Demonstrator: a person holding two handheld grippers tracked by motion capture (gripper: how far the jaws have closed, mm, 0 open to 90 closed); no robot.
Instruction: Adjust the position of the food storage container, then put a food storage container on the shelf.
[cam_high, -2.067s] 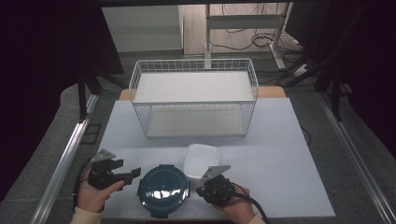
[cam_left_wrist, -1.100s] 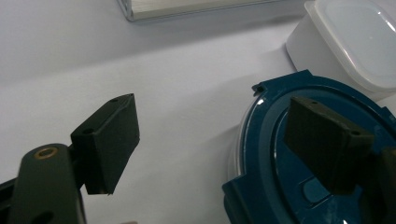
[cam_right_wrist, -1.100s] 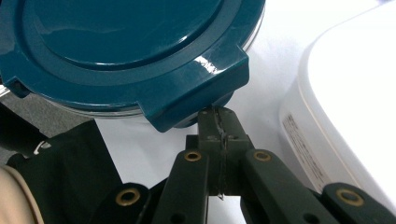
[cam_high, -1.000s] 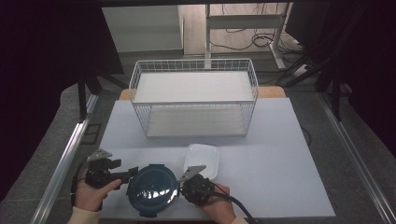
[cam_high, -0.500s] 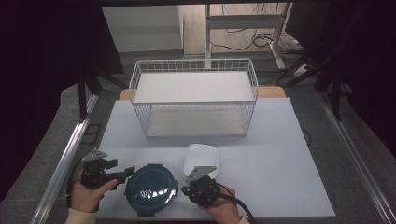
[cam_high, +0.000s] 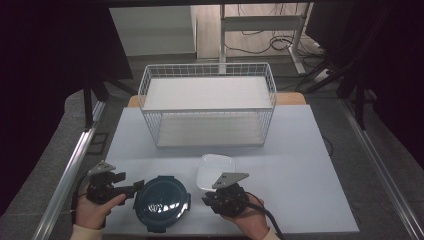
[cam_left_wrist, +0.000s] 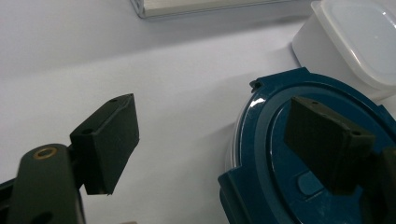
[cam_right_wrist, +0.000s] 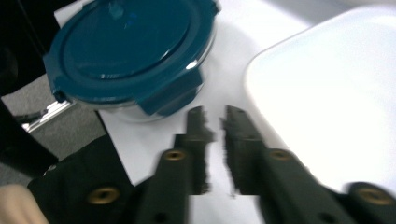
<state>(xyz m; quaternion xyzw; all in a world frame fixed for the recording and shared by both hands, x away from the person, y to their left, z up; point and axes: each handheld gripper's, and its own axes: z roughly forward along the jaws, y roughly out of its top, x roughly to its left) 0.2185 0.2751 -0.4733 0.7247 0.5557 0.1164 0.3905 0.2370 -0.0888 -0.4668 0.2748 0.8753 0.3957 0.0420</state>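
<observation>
Your left gripper (cam_left_wrist: 224, 158) straddles the rim of the blue-lidded round glass container (cam_high: 161, 202) with jaws wide apart, while your right gripper (cam_right_wrist: 215, 116), jaws just cracked open and empty, sits between it and the white lidded tub (cam_high: 215, 171), so a careless sweep could shove either container.

Table (cam_high: 300, 165): basket (cam_high: 207, 107), blue-lidded bowl (cam_high: 161, 202), white box (cam_high: 216, 171)

left gripper (cam_high: 131, 188), right gripper (cam_high: 214, 200): matte black bodies, each wearing a grey three-cornered plate; flat black jaws showing brass-coloured rivets; black cable trailing from the right; pale cuffs showing at both wrists.
</observation>
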